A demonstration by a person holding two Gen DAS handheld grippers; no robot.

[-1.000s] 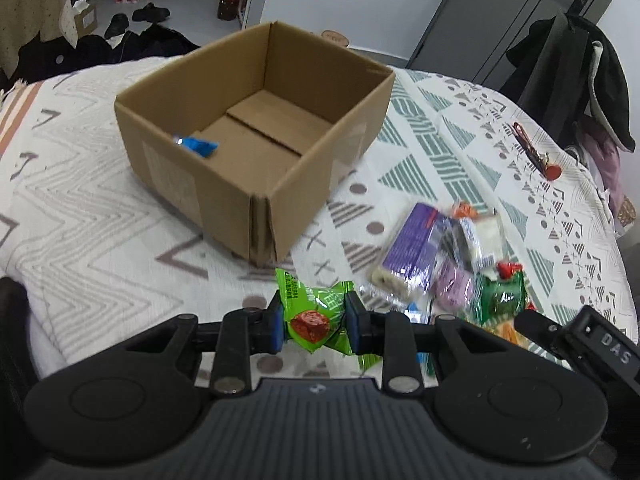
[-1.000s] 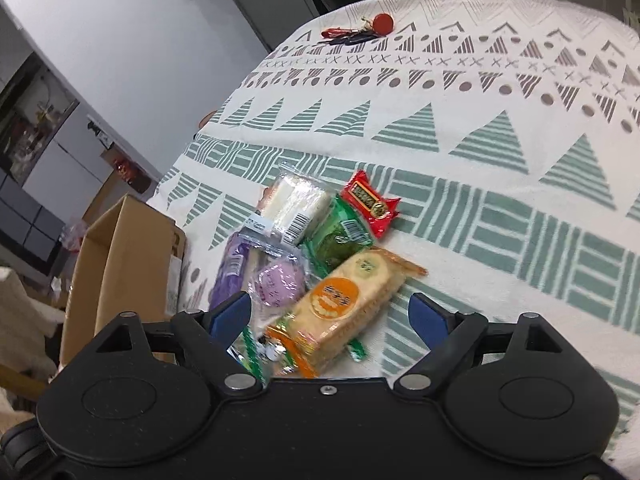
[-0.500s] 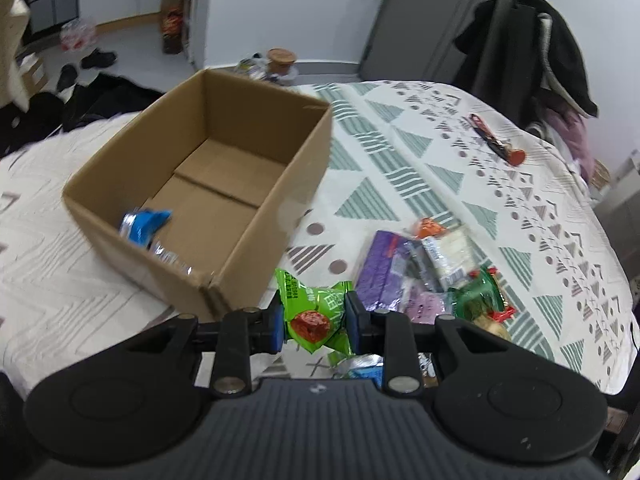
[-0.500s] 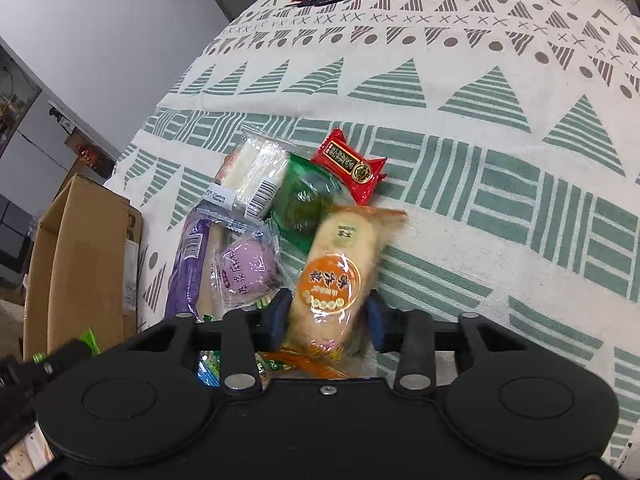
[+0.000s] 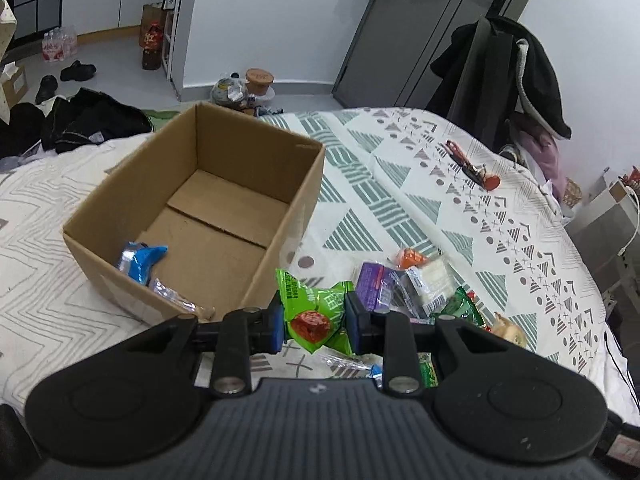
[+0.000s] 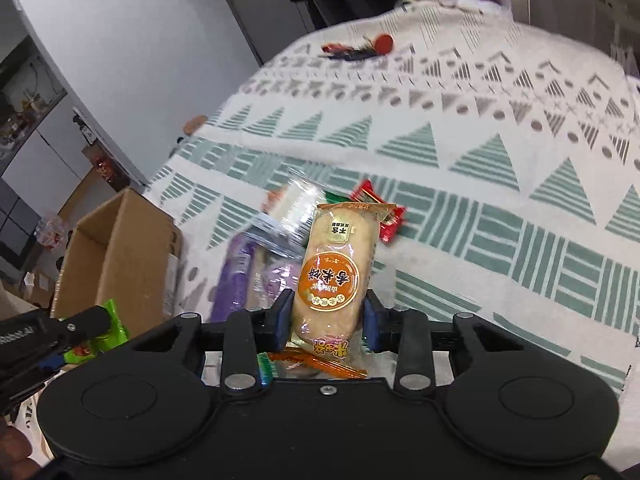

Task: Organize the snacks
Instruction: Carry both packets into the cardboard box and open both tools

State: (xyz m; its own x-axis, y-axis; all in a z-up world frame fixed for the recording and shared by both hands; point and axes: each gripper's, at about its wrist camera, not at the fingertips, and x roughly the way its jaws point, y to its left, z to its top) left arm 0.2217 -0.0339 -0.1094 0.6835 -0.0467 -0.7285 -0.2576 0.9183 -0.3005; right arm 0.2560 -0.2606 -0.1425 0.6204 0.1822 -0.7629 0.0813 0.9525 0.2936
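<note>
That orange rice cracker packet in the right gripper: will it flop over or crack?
The rice cracker packet juts straight out of the right gripper unsupported, so probably stiff and light. Its crinkly film looks slippery, and the crackers are likely brittle if squeezed hard.

Light: even, bright indoor light is filling both views; source not visible.
Shadows: soft ones are lying inside the cardboard box.
Glare: highlights are glinting on the green snack packet.
Blur: right wrist view is smearing at far.
Distortion: fisheye is bending edges.
</note>
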